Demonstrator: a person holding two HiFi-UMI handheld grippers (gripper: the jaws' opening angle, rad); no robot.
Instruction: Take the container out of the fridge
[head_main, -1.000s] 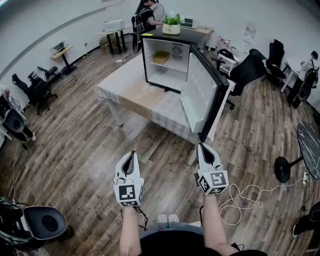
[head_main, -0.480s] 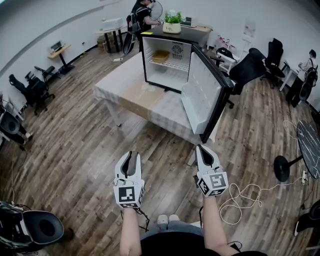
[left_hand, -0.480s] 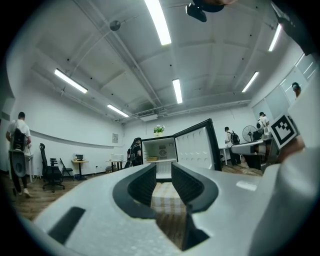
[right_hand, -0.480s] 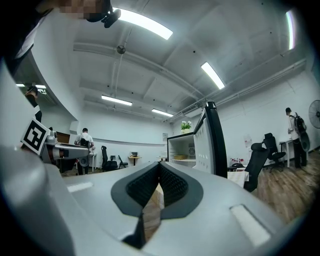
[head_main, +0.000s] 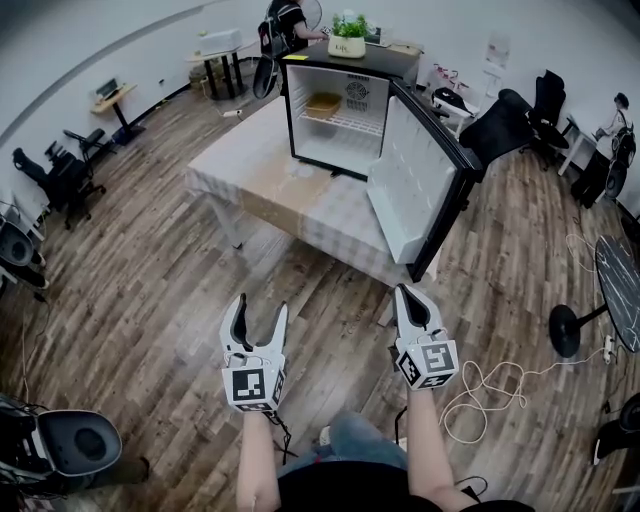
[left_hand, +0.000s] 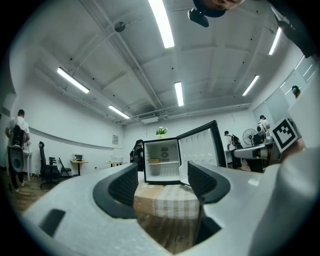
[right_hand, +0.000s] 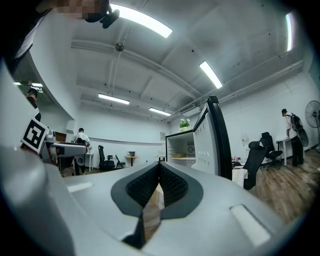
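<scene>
A small black fridge (head_main: 345, 115) stands on a table (head_main: 270, 185) ahead, its door (head_main: 425, 190) swung wide to the right. On its upper shelf sits a shallow tan container (head_main: 322, 104), also seen far off in the left gripper view (left_hand: 154, 161). My left gripper (head_main: 258, 318) hovers over the wood floor well short of the table; its jaws are opening, with nothing between them. My right gripper (head_main: 412, 300) is level with it, shut and empty. In the right gripper view (right_hand: 159, 181) the pads meet, and the fridge (right_hand: 182, 150) shows beyond.
A potted plant (head_main: 349, 40) stands on top of the fridge. Office chairs (head_main: 505, 130) and desks ring the room; a person (head_main: 285, 20) stands behind the fridge. A cable (head_main: 490, 390) lies on the floor at right, beside a fan base (head_main: 565, 335).
The left gripper's jaws have spread apart from shut. Both grippers and the view have moved slightly closer to the table.
</scene>
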